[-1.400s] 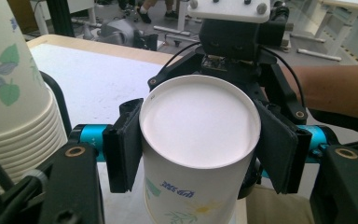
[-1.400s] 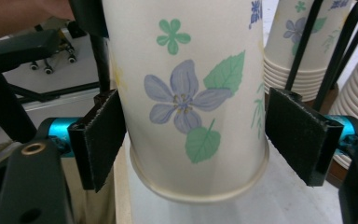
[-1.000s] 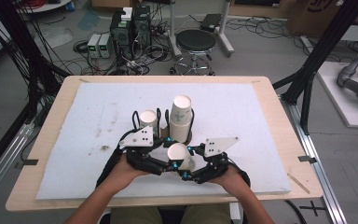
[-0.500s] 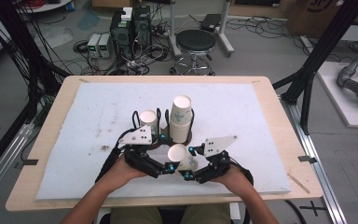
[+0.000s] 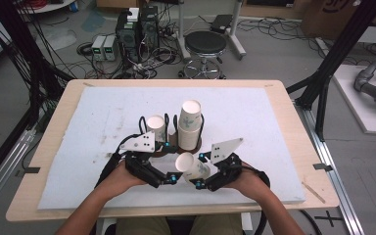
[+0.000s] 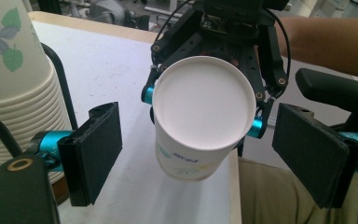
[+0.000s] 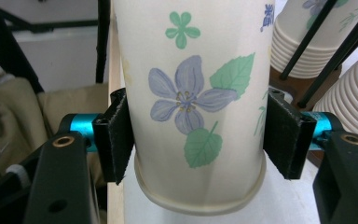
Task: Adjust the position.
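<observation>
A flowered paper cup [image 5: 194,168] lies tilted above the table's front, and my right gripper [image 5: 197,171] is shut on its sides. In the right gripper view both pads press the cup [image 7: 191,93] at the right gripper [image 7: 198,135]. My left gripper [image 5: 170,162] faces it from the left, open. In the left gripper view the cup's round white end [image 6: 203,105] points at the camera, between the wide-apart pads [image 6: 93,151] of the left gripper [image 6: 200,156], and touches neither. Two stacks of cups, tall [image 5: 190,123] and short [image 5: 156,128], stand in a black wire holder just behind.
A white foam sheet [image 5: 254,127] covers the wooden table [image 5: 303,161]. The tall stack [image 6: 9,84] stands close on the left in the left gripper view. Beyond the table, a stool [image 5: 205,45], computers and cables are on the floor.
Almost nothing: both grippers and the held cup have crept slightly toward the table's front edge. The stacks have not moved.
</observation>
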`<control>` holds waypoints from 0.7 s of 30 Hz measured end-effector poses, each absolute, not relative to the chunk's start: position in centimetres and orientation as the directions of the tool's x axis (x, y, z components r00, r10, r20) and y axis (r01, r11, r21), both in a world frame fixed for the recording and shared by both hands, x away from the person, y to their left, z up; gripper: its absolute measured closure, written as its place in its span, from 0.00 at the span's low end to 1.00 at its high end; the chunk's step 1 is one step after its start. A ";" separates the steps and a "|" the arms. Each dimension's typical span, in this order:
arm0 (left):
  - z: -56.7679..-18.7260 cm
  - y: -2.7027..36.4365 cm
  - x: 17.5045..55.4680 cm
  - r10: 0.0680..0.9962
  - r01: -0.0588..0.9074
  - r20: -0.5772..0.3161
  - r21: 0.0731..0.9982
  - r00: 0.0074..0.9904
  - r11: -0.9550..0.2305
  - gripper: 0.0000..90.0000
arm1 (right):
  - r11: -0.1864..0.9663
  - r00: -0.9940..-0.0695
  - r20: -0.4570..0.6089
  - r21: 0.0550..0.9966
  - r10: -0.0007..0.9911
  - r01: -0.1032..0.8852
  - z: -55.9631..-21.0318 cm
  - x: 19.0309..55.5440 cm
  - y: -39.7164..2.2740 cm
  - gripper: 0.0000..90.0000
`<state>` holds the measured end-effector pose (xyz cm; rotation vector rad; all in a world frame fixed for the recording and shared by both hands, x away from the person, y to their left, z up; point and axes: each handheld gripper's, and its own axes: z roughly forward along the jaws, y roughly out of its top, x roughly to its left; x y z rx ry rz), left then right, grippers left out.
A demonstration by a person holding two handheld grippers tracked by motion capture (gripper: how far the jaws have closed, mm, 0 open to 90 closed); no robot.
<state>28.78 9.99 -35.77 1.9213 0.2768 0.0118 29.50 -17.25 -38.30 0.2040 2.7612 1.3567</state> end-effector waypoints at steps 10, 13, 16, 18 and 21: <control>-35.8 9.7 28.6 0.179 0.169 -0.107 0.909 0.978 -0.381 0.18 | 0.697 -0.995 -0.025 0.715 0.094 0.048 -37.5 29.6 -16.4 0.37; -35.8 9.5 28.6 0.168 0.163 -0.103 0.904 0.980 -0.396 0.18 | 0.717 -0.996 -0.036 0.697 0.082 0.034 -37.2 29.7 -16.2 0.37; -35.7 9.3 28.6 0.158 0.157 -0.100 0.898 0.982 -0.410 0.18 | 0.741 -0.996 -0.044 0.671 0.072 0.024 -36.8 29.7 -15.9 0.37; -35.7 9.1 28.6 0.153 0.157 -0.100 0.893 0.983 -0.422 0.18 | 0.757 -0.997 -0.054 0.654 0.062 0.011 -36.6 29.7 -15.7 0.37; -35.8 8.9 28.6 0.147 0.156 -0.101 0.885 0.984 -0.439 0.18 | 0.773 -0.998 -0.050 0.635 0.044 0.002 -36.3 29.8 -15.3 0.37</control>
